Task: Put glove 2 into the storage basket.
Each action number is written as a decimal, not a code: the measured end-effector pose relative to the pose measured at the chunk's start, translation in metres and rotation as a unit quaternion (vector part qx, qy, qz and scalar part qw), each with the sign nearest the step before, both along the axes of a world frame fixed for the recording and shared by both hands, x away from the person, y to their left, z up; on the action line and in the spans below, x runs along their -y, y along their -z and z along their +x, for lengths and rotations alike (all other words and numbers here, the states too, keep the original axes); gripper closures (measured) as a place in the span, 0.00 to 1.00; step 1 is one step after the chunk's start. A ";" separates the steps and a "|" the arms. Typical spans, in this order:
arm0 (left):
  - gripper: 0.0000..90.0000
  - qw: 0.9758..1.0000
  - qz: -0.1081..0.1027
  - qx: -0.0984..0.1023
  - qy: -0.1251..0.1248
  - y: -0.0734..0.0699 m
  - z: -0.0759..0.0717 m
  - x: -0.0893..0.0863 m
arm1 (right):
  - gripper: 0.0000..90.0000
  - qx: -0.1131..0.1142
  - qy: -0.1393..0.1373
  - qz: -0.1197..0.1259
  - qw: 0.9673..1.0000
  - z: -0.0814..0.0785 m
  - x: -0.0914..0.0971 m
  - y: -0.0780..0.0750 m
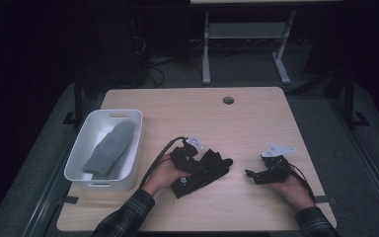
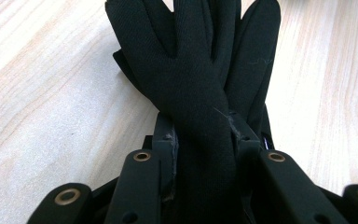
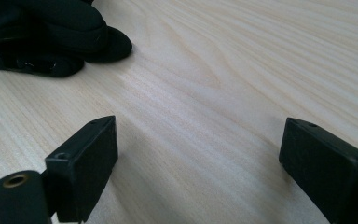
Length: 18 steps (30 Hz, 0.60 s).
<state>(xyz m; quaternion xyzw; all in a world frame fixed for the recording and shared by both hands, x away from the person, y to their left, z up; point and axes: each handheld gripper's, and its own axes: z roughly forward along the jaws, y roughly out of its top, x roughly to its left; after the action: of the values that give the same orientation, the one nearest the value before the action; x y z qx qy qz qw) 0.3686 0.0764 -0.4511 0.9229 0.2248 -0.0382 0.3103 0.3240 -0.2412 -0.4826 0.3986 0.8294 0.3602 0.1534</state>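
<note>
Nearest the table's front edge, two forearms in plaid sleeves come in, each hand wrapped around a gripper. The left hand (image 1: pixel 164 173) holds the left gripper (image 1: pixel 197 165), and its jaws are pinching a black glove (image 1: pixel 205 173) that lies flat on the light wooden table (image 1: pixel 256 123), a little left of the table's middle. In the left gripper view the glove (image 2: pixel 200 93) runs straight up between the two pads, which press on its narrow part from both sides, the cloth bunched where they squeeze it, and its fingers fan out beyond onto the wood. The right hand (image 1: pixel 291 190) rests on the table well off to the right, holding the right gripper (image 1: pixel 250 174) low and aimed toward the glove, with bare wood between them. Its jaws stand wide apart with nothing in them; the right gripper view shows bare grain between the two black pads (image 3: pixel 91 163) and the glove's fingertips (image 3: pixel 107 44) farther off at the upper left. Farther back on the left, a white plastic bin (image 1: pixel 128 148) sits at the table's edge with a grey mitten (image 1: pixel 109 148) lying lengthwise inside it, or possibly a sock; the dim light makes it hard to say. Near the far edge a small round hole (image 1: pixel 228 100) shows in the tabletop.
</note>
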 end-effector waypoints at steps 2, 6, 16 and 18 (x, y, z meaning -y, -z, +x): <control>0.78 1.000 0.000 0.000 -0.007 -0.002 0.000 0.000 | 0.13 0.000 0.000 0.000 1.000 0.000 0.000 0.000; 0.78 1.000 -0.007 0.002 -0.011 -0.010 -0.001 -0.004 | 0.13 -0.001 0.000 -0.001 1.000 0.000 0.000 0.000; 0.78 0.999 -0.028 0.016 -0.029 -0.049 -0.003 -0.022 | 0.13 0.000 0.002 0.000 1.000 0.000 0.000 0.000; 0.78 0.999 -0.033 0.016 -0.039 -0.057 -0.003 -0.027 | 0.13 -0.001 0.002 0.001 1.000 0.000 0.000 0.000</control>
<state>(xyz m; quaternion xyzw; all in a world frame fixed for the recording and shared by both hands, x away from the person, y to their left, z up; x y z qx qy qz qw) 0.3659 0.1035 -0.3942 0.9033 0.2542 -0.0185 0.3451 0.3237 -0.2409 -0.4825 0.4010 0.8282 0.3604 0.1530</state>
